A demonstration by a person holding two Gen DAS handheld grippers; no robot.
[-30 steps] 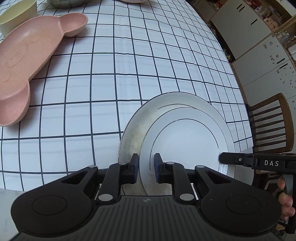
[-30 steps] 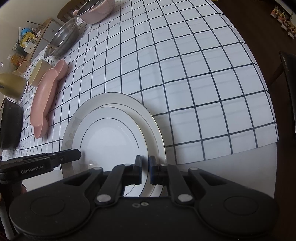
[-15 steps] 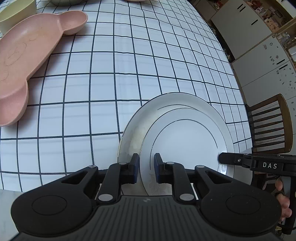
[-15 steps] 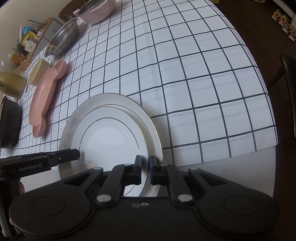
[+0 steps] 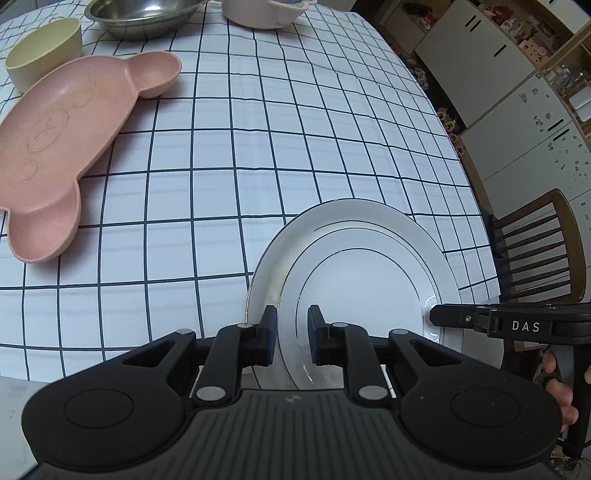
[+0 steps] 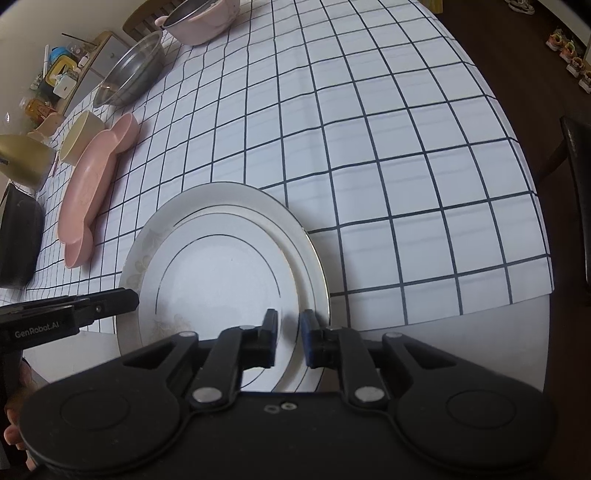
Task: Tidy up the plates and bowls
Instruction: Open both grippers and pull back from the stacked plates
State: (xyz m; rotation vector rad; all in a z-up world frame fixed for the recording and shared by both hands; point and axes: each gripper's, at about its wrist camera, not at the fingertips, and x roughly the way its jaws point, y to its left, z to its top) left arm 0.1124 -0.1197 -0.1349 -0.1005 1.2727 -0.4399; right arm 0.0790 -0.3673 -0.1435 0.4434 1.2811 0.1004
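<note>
Two stacked white plates, a smaller one [image 5: 365, 280] on a larger gold-rimmed one [image 5: 266, 266], sit at the near table edge; the stack also shows in the right wrist view [image 6: 221, 273]. My left gripper [image 5: 290, 334] straddles the plates' left rim with a narrow gap between its fingers. My right gripper [image 6: 288, 338] straddles the right rim, jaws slightly apart. A pink bear-shaped plate [image 5: 62, 147], a cream bowl [image 5: 44, 51], a steel bowl [image 5: 144, 14] and a pink bowl [image 5: 262, 13] lie farther back.
A checked tablecloth [image 5: 258, 147] covers the table. A wooden chair [image 5: 543, 251] stands to the right. A dark pot [image 6: 18, 240] and an olive vessel [image 6: 22, 158] sit at the left in the right wrist view. White cabinets [image 5: 498, 85] stand beyond.
The right gripper's jaws have parted slightly on the plate rim. The left view has tilted up, bringing the far bowls into sight. The plates have not visibly moved.
</note>
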